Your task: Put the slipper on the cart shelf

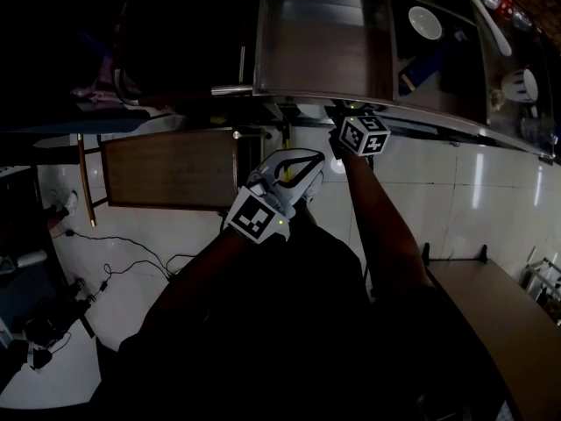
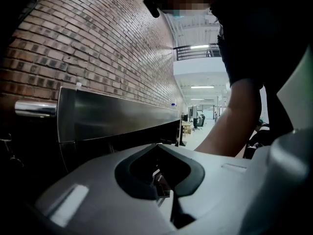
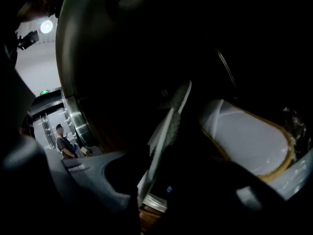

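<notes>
The right gripper [image 3: 157, 182] has its fingers [image 3: 83, 177] nipped on the thin textured band of the slipper [image 3: 168, 126]. The slipper's pale, tan-rimmed footbed lies off to one side, in the dark under the steel top of the cart [image 1: 298, 94]. I cannot tell whether it rests on the shelf. It looks light, soft and floppy, so the firmer sole edge would likely give a surer hold. The left gripper [image 2: 166, 180] hangs outside, fingers together and empty.

The left gripper [image 1: 295, 172] lies left of the right gripper [image 1: 349, 119], both before the cart [image 1: 316, 51], which apparently holds a bowl [image 1: 425, 22].
</notes>
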A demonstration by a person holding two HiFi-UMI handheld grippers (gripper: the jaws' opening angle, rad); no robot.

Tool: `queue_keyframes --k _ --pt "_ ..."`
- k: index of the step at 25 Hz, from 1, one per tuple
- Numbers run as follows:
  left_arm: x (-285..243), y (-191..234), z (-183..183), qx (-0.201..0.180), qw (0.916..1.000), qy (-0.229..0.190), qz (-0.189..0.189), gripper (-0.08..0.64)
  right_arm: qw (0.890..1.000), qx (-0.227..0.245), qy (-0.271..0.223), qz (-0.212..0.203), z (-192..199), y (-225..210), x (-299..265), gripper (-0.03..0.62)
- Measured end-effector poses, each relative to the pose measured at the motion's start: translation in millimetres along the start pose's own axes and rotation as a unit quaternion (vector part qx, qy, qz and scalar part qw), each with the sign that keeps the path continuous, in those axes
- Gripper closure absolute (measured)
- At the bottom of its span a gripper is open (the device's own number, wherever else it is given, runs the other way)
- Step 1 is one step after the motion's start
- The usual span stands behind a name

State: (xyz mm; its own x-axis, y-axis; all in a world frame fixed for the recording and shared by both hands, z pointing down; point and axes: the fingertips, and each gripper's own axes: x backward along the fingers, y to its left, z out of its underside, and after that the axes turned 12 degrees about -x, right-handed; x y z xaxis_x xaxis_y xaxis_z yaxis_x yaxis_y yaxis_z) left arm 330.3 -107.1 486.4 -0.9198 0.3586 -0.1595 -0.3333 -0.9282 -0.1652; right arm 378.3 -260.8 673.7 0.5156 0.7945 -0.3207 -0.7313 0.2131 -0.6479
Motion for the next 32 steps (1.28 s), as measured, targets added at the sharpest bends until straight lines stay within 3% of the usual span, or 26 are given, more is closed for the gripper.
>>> queue_keyframes --k 3,7,10,13,17,22,28,32 --pt "1.8 -2.4 2.0 0.003 1.0 0.003 0.0 0.557 0.998 0.046 0.009 0.032 -0.6 -6.7 1.8 0.45" --pt "3.9 -4.0 2.2 0.003 1.0 0.001 0.001 0.557 0.989 0.123 0.017 0.075 -6.3 -8.3 6.5 0.325" --pt "5.3 -3.6 1.3 0.006 1.0 0.001 0.0 0.557 0.979 0.172 0.011 0.109 -15.3 -9.1 12.9 0.298" --pt "6.9 -3.4 -0.5 0.005 1.0 -0.001 0.0 0.557 0.974 0.185 0.008 0.129 -21.1 -12.0 23.3 0.296" --pt "12.7 -1.8 -5.2 0.002 1.0 -0.008 -0.004 0.557 0.978 0.165 -0.005 0.127 -25.7 -8.7 43.6 0.298" --pt "26.8 -1.0 -9.9 -0.004 0.9999 -0.005 -0.014 0.557 0.983 0.159 -0.004 0.093 -20.1 14.4 75.4 0.298" --pt "51.6 0.9 -11.1 0.003 0.9992 0.002 -0.039 0.557 0.984 0.179 0.005 -0.008 2.5 74.3 106.7 0.322" --pt "65.4 -1.2 -10.2 0.005 0.9987 0.013 -0.049 0.557 0.976 0.201 0.008 -0.084 11.6 123.1 125.0 0.539"
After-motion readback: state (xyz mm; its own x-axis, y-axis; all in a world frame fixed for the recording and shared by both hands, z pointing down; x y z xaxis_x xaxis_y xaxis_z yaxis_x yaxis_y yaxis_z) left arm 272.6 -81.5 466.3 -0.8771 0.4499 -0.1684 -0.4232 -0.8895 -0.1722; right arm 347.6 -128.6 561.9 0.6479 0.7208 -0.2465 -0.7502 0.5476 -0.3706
